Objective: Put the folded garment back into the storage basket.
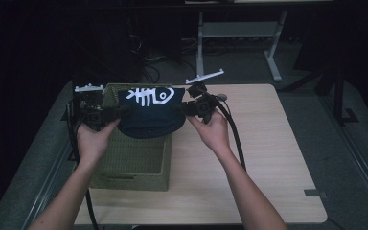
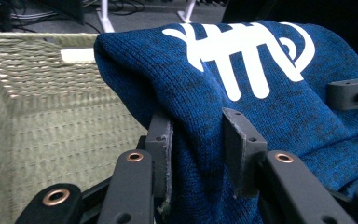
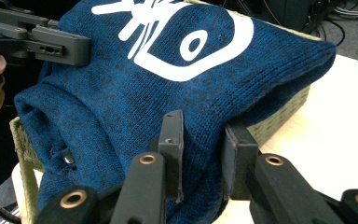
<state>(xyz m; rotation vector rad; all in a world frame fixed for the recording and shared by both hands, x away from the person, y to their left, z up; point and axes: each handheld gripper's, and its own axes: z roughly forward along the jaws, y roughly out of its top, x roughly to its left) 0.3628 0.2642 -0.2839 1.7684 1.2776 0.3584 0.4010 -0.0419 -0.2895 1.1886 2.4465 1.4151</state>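
Knitwear fills the space between my two tools: a dark blue sweater [image 1: 148,117], folded into a thick pad, its ribbed yarn flecked with black and printed with a smooth white fish-skeleton design [image 1: 149,96]. My left gripper [image 2: 198,154] has its matte black jaws clamped on one edge of the bundle, a fold of the soft knit squeezed between the flat pads. My right gripper [image 3: 204,156] bites the opposite edge the same way, cloth bunched up tight between its blocky fingers (a small dark button peeks out of a fold just to the left of them).

The sweater hangs stretched between both tools, sagging a little in the middle. Directly under it, and under my left gripper, sits a woven basket [image 1: 136,163], square-cornered, olive green, with a coarse, ridged weave and a rolled rim. Below and to the side of my right gripper lies the pale wooden table [image 1: 268,158], smooth with rounded corners.
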